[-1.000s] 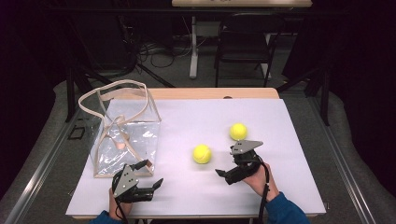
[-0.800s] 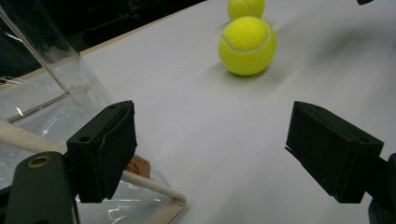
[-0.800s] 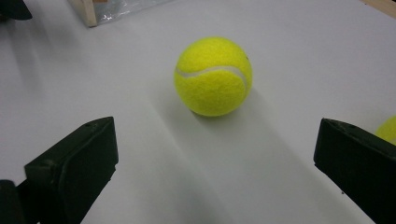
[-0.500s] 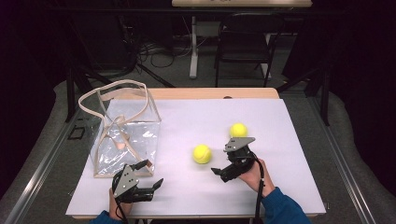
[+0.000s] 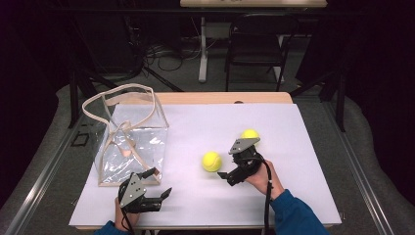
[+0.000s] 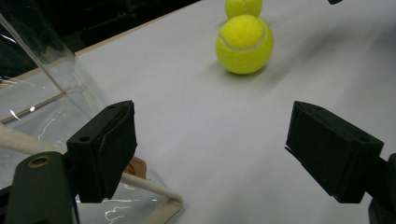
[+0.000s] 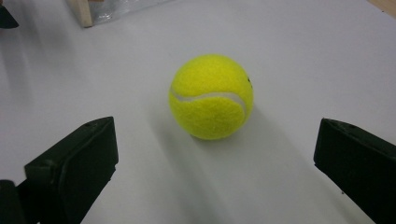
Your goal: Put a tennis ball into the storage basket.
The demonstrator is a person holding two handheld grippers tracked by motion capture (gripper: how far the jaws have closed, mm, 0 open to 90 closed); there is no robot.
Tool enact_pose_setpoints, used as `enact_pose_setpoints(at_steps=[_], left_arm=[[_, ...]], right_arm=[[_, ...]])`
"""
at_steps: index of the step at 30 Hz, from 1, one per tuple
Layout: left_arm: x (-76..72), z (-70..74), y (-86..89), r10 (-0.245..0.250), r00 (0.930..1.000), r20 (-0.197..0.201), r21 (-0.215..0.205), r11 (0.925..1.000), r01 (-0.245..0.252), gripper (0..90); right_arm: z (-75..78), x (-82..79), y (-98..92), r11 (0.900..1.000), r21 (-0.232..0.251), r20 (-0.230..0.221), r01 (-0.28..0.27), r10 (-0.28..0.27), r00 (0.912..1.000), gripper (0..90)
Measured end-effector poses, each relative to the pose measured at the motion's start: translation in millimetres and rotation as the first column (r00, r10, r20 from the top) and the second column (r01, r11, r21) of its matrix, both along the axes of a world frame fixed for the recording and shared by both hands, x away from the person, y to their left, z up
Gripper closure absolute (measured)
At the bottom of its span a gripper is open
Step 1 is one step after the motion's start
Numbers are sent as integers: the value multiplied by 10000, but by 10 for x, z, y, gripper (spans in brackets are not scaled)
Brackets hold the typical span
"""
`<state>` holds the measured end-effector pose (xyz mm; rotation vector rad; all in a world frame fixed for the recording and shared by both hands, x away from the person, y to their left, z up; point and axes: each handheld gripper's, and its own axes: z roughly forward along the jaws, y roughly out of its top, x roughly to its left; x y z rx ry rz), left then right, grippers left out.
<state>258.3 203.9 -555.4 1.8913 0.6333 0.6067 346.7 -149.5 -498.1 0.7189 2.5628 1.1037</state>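
Now R gripper (image 5: 230,169) low, jaws wide, facing tennis ball (image 5: 212,161).

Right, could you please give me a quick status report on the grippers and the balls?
Right hand-held gripper open, lined up on near tennis ball, not touching. Left hand-held gripper open beside clear bag. Second ball behind right gripper. Path clear.

Second tennis ball (image 6: 243,7) is cut off by the top edge in the left gripper view, half hidden behind the right gripper (image 5: 230,169) in the high view, and the bag's (image 6: 42,107) small orange contents are too blurred to identify.
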Motion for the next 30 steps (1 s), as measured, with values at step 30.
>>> enact_pose_setpoints(at_steps=[30], left_arm=[[-3,6,-1,-117,9999,18,113,9999,117,159]], right_arm=[[10,263,339,9929,-1014,-589,-627,570,9966,0]])
